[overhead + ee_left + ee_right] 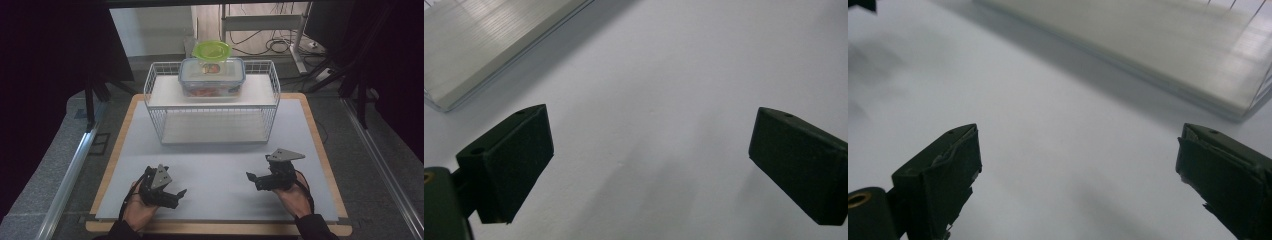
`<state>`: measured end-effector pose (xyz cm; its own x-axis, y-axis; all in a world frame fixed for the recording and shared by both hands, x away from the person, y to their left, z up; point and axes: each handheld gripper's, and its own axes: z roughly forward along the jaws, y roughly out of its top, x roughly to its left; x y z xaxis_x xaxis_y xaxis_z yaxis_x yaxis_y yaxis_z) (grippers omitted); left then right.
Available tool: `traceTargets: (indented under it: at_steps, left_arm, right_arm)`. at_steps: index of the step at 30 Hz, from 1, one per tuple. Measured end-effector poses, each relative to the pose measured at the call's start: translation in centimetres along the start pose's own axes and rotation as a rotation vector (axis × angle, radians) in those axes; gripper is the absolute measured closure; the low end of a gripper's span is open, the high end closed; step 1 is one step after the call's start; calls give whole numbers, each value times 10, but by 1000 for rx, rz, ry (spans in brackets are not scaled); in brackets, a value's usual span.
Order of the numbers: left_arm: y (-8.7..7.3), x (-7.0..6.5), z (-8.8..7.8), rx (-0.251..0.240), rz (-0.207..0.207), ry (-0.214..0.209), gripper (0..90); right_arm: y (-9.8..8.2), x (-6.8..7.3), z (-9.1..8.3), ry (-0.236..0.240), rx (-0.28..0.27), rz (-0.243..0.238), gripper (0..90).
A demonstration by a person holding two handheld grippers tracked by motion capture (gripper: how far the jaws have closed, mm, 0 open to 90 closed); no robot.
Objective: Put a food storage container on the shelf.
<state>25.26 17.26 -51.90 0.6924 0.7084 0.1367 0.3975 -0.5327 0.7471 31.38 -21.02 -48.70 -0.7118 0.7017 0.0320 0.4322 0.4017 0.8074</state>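
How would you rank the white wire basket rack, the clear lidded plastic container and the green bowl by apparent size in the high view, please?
1. White wire basket rack, clearly the largest.
2. Clear lidded plastic container on the rack's upper shelf.
3. Green bowl on that container's lid, the smallest. It sits farthest from the camera, but the gap looks real.

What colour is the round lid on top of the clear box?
Bright lime green; the lid shows best in the high view, sitting on the clear box.

Right tongs [1075,180] held wide apart over pale grey counter [1048,150], nothing between the two black jaws | worn padding peeling on both jaws | white shelf board [1158,55] of wire rack [1255,15] across upper right, blurred | dark tip of other tongs [862,4] at top-left corner
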Motion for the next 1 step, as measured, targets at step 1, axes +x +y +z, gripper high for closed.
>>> traceTargets:
  at_steps: [1]
  left_arm:
    - [0,0,0,-2,0,2,37]
  right_arm:
    - [-2,-1,2,-2,12,-3,40]
